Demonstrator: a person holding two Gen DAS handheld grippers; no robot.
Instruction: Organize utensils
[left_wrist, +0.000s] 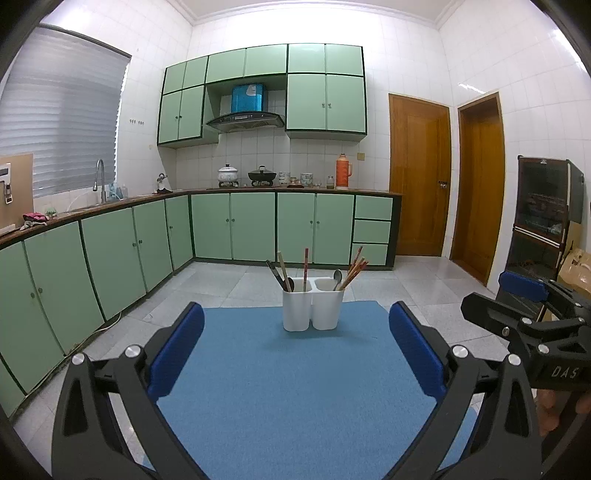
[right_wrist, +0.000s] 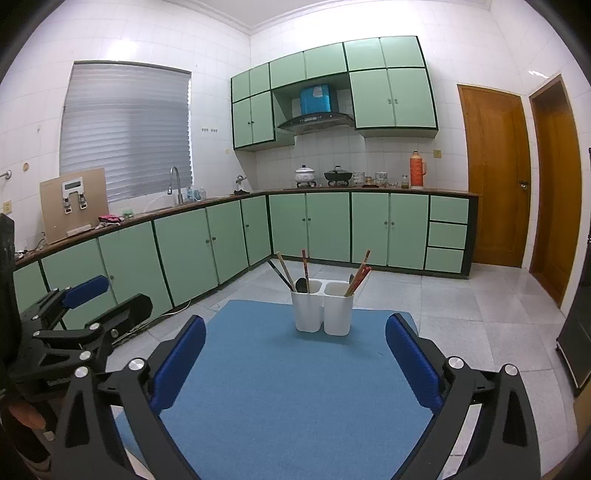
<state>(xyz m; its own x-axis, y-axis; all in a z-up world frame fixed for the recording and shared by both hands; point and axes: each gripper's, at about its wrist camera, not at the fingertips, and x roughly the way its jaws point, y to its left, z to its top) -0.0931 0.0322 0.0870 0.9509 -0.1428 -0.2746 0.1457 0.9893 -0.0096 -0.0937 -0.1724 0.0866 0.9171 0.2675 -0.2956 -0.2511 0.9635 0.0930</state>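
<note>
A white two-compartment utensil holder (left_wrist: 313, 309) (right_wrist: 323, 312) stands near the far edge of a blue mat (left_wrist: 295, 384) (right_wrist: 295, 391). Its left compartment holds dark utensils and chopsticks (left_wrist: 282, 273); its right compartment holds a spoon (left_wrist: 337, 277) and several reddish chopsticks (left_wrist: 355, 267) (right_wrist: 360, 275). My left gripper (left_wrist: 295, 332) is open and empty, hovering over the mat short of the holder. My right gripper (right_wrist: 295, 343) is open and empty, likewise short of the holder. Each gripper shows at the side of the other's view: the right one (left_wrist: 524, 306), the left one (right_wrist: 88, 306).
The mat lies on a small table over a tiled floor (left_wrist: 221, 284). Green cabinets (left_wrist: 236, 225) with a counter, sink and pots run along the left and back. Wooden doors (left_wrist: 419, 177) stand at the right, and a dark glass cabinet (left_wrist: 543, 218) at far right.
</note>
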